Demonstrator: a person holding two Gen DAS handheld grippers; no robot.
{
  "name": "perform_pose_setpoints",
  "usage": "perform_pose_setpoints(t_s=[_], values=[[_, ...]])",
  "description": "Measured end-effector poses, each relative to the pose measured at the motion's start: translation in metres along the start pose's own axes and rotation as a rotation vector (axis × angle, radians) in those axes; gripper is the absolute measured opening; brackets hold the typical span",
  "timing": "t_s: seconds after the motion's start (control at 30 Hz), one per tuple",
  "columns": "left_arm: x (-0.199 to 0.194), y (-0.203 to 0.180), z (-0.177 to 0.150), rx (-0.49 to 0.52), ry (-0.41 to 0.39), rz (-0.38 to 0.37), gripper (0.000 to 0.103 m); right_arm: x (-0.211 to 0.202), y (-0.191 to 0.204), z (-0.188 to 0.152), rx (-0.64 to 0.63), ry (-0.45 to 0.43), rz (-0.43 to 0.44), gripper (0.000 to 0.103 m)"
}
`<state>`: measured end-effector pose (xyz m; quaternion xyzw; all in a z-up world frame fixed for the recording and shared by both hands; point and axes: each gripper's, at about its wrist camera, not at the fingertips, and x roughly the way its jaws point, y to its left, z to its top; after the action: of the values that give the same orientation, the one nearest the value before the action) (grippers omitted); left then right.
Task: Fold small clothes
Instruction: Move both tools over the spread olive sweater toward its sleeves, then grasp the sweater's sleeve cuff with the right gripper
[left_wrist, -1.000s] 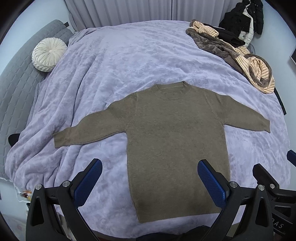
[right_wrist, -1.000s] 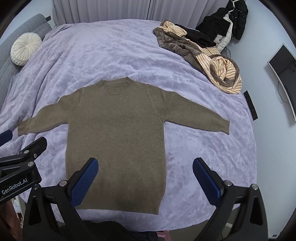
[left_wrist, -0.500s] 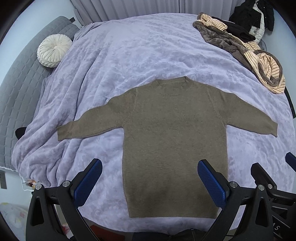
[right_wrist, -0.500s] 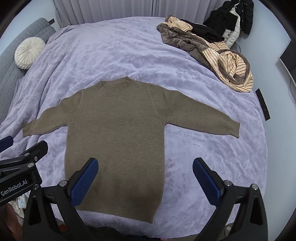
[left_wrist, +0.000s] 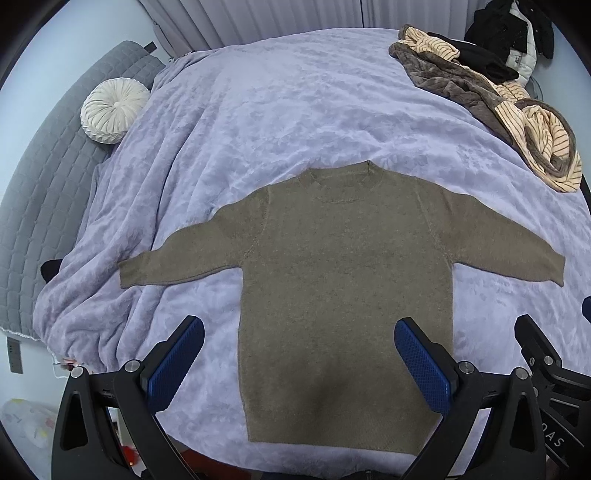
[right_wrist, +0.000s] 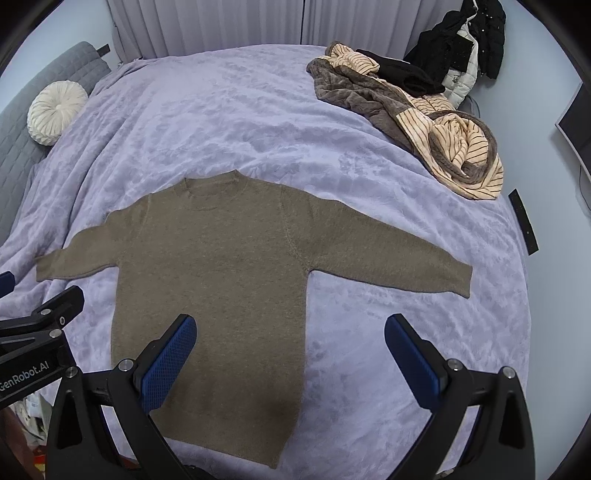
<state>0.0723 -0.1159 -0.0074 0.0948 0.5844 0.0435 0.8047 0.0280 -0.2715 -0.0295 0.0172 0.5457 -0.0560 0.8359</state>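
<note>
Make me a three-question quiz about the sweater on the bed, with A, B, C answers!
1. Where is the round cushion?
A. on the sweater
B. at the far left of the bed
C. on the striped clothes

2. What colour is the sweater?
A. brown
B. red
C. white

3. How does the sweater lie?
A. folded in half
B. rolled up
C. flat, sleeves spread out

Answers:
1 B: it sits beside the purple blanket, by the grey headboard.
2 A: it is all olive-brown.
3 C: both sleeves reach sideways, and the left gripper and right gripper are open, holding nothing.
</note>
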Motion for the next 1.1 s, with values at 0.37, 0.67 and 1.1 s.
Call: perform_pose_setpoints(t_s=[0.37, 0.67, 1.1], values=[[0.030, -0.070, 0.019, 0.056, 0.014, -0.011, 0.103, 0.047, -0.078, 0.007, 0.099, 0.028, -0.006, 0.102], [0.054, -0.135, 0.035, 0.106, 0.031, -0.023, 0.103, 0.083, -0.131, 0.009, 0.131, 0.047, -0.082, 0.102], [0.083, -0.199, 0.054, 0.184, 0.065, -0.004, 0.103, 0.138, -0.193, 0.012, 0.190, 0.106, -0.116, 0.102]])
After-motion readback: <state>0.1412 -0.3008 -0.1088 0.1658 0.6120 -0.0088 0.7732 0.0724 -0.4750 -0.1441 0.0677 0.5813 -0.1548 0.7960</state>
